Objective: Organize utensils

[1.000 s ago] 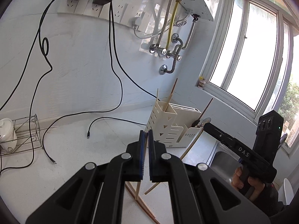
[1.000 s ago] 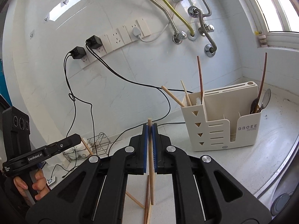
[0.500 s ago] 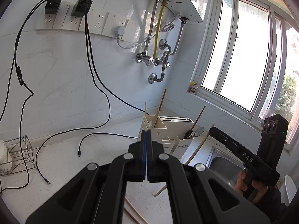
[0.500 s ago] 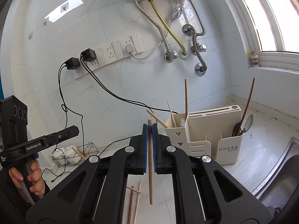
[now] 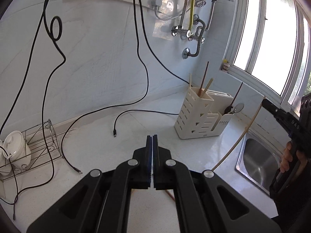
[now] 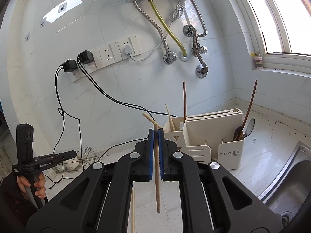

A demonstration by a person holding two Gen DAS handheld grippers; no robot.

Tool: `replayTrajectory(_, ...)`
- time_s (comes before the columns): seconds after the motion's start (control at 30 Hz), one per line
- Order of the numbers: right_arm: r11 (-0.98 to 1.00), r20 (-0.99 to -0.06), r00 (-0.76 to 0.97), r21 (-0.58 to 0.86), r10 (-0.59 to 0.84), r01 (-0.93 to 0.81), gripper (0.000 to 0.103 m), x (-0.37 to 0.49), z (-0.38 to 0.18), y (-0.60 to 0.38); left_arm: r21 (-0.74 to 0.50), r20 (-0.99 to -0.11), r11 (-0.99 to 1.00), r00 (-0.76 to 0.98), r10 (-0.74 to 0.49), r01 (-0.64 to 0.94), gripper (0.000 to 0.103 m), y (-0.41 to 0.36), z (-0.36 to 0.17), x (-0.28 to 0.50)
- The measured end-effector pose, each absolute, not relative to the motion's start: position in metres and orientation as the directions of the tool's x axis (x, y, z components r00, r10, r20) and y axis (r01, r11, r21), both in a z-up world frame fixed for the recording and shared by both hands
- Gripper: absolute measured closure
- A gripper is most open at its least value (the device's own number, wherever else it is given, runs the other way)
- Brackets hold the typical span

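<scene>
The right gripper [image 6: 156, 134] has its jaws clenched on a pale wooden chopstick [image 6: 157, 174], pinched near its top end w/ most of the length hanging free below, roughly upright, slightly tilted. The left gripper [image 5: 152, 138] has its jaws closed on nothing, hovering over the counter [image 5: 97, 145]. The cream utensil holder [image 6: 204, 141] sits at about 1 o'clock from the right jaws in the right wrist view, near the back wall; its left slotted compartment already holds several chopsticks fanned at angles, the right pocket has a spoon [image 6: 249, 126] and a dark stick. Main risk, as a judgement: the grip is so high on the stick that the long free end can swing or pivot between the pads, so the tip may catch the holder's rim or knock the leaning sticks instead of dropping in. A tilted entry could also wedge it against the ones already inside. Another loose chopstick [image 6: 133, 209] lies on the counter at 6 o'clock below the right jaws, and a reddish one [image 5: 169, 194] shows under the left gripper; a low pass could roll them toward the sink [image 5: 258, 159] at 3 o'clock. Black cables [image 5: 124, 114] trail across the counter too; the left gripper could snag them when it goes for the next stick.
</scene>
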State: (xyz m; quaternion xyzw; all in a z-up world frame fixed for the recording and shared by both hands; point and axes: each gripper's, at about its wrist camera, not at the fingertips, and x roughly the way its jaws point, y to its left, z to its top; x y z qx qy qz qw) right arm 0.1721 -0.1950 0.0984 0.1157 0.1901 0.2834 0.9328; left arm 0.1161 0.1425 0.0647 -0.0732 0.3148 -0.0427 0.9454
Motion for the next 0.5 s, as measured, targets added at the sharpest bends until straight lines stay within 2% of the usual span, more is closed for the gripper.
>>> replayTrajectory(0.13, 0.81, -0.3, 0.761, 0.331, 0.576, -0.483, 0.099, 0.174, 0.095, -0.194, -0.112, -0.653, 0.992, 0.748, -0.121, 0.062, 0.102, 0.153, 0.037, 0.122)
replayTrajectory(0.17, 0.813, -0.3, 0.763, 0.332, 0.572, -0.479, 0.099, 0.174, 0.094, -0.194, -0.099, -0.673, 0.992, 0.729, -0.123, 0.077, 0.1, 0.154, 0.03, 0.127)
replayTrajectory(0.23, 0.809, -0.304, 0.758, 0.339, 0.577, -0.48, 0.099, 0.175, 0.093, -0.193, -0.052, -0.705, 0.994, 0.702, -0.102, 0.093, 0.086, 0.155, 0.015, 0.136)
replayTrajectory(0.27, 0.81, -0.305, 0.759, 0.341, 0.576, -0.477, 0.099, 0.175, 0.093, -0.193, -0.028, -0.721, 0.993, 0.686, -0.099, 0.114, 0.071, 0.155, 0.008, 0.142)
replayTrajectory(0.3, 0.809, -0.307, 0.757, 0.343, 0.577, -0.477, 0.099, 0.176, 0.092, -0.193, 0.004, -0.732, 0.991, 0.676, -0.085, 0.13, 0.064, 0.155, 0.002, 0.149)
replayTrajectory(0.5, 0.805, -0.325, 0.746, 0.359, 0.582, -0.472, 0.099, 0.179, 0.088, -0.189, 0.067, -0.785, 0.975, 0.614, -0.08, 0.213, 0.064, 0.166, -0.027, 0.191)
